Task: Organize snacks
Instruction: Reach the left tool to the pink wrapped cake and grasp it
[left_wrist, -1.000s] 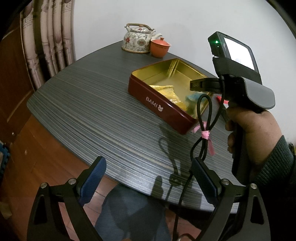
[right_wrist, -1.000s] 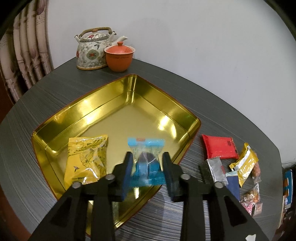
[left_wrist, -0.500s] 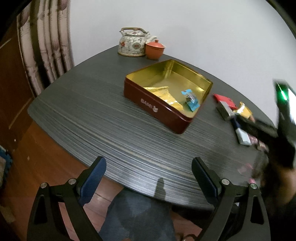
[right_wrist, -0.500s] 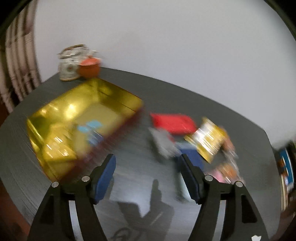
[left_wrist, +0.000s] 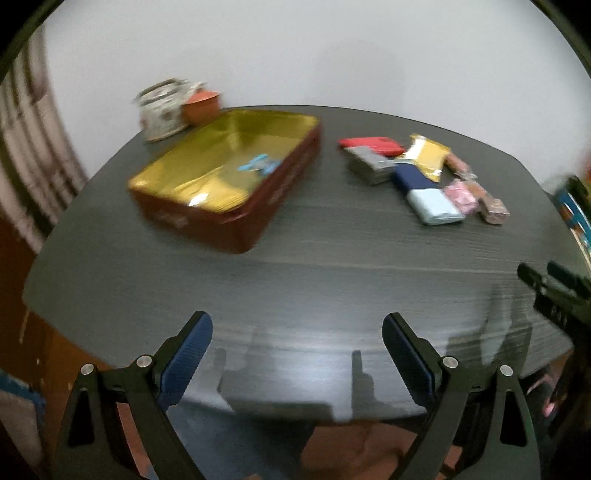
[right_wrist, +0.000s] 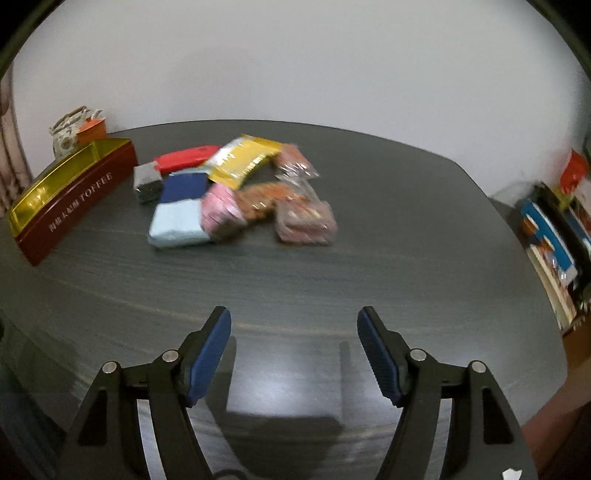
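Note:
A dark red tin (left_wrist: 207, 225) with a gold inside stands at the table's left, and a blue-wrapped snack (left_wrist: 258, 166) lies in it. To its right, loose snacks lie in a pile: a red packet (right_wrist: 184, 158), a yellow one (right_wrist: 243, 158), a grey one (right_wrist: 147, 182), a navy one (right_wrist: 184, 186), a light blue one (right_wrist: 177, 221), a pink one (right_wrist: 221, 206) and clear bags (right_wrist: 304, 218). My right gripper (right_wrist: 293, 325) is open and empty, short of the pile over bare table. My left gripper (left_wrist: 297, 343) hangs wide open and empty over the near table edge.
A patterned teapot (left_wrist: 162, 110) and an orange lidded cup (left_wrist: 201, 105) stand behind the tin by the wall. Books and boxes (right_wrist: 550, 236) are stacked beyond the table's right edge. Curtains hang at the far left. The floor shows below the near edge.
My right gripper let go of the blue-wrapped snack in the tin, opened and swung right to face the pile. My left gripper also swung right, still open.

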